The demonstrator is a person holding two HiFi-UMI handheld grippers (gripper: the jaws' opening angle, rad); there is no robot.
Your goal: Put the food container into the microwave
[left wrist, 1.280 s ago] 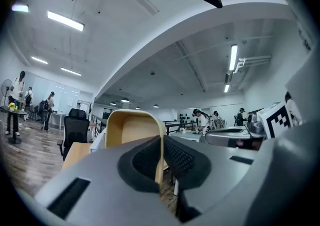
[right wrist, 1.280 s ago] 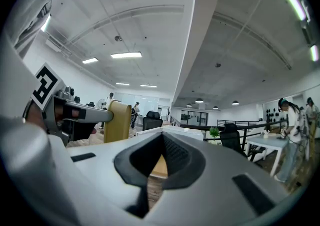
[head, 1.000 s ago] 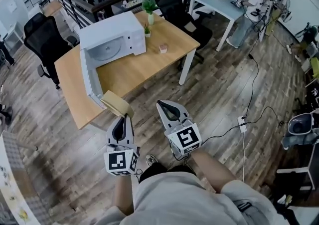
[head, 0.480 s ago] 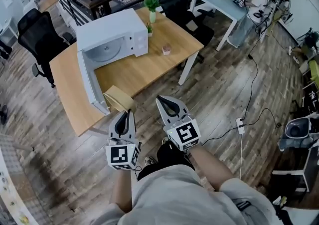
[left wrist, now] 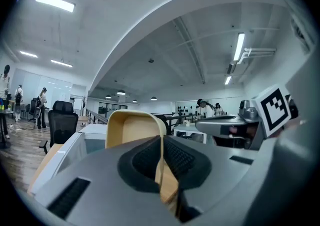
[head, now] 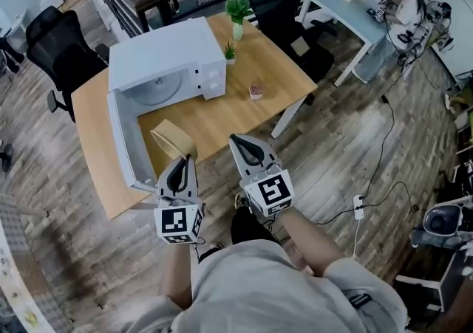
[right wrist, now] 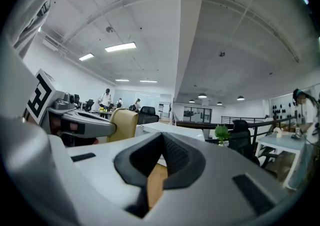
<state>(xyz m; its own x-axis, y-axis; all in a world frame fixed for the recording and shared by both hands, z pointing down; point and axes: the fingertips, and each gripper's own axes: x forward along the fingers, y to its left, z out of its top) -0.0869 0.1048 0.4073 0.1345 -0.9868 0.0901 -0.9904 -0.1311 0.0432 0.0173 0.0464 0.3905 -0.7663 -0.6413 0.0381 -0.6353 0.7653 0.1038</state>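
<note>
The container (head: 172, 137) — a tan open tub — hangs in the air above the near edge of the table (head: 259, 66), just in front of the microwave (head: 177, 47) and outside it. The door (head: 120, 139) swings out to the left, and the tub is just to the right of it. In the left gripper view the tub's (left wrist: 131, 129) open side faces the camera. One of its thin walls runs straight down between the pads of the left gripper (left wrist: 161, 139), which are clamped on that wall.

The left gripper (head: 182, 162) points level toward the oven's mouth, its marker cube facing up. The bare forearm reaches straight forward from the body. The right gripper (head: 238, 142) lies just beside it at much the same height, also level and aimed a little to the right of the tub. Its jaws (right wrist: 162, 137) are pressed together with nothing between them — the tub (right wrist: 123, 123) shows off to their left.
</note>
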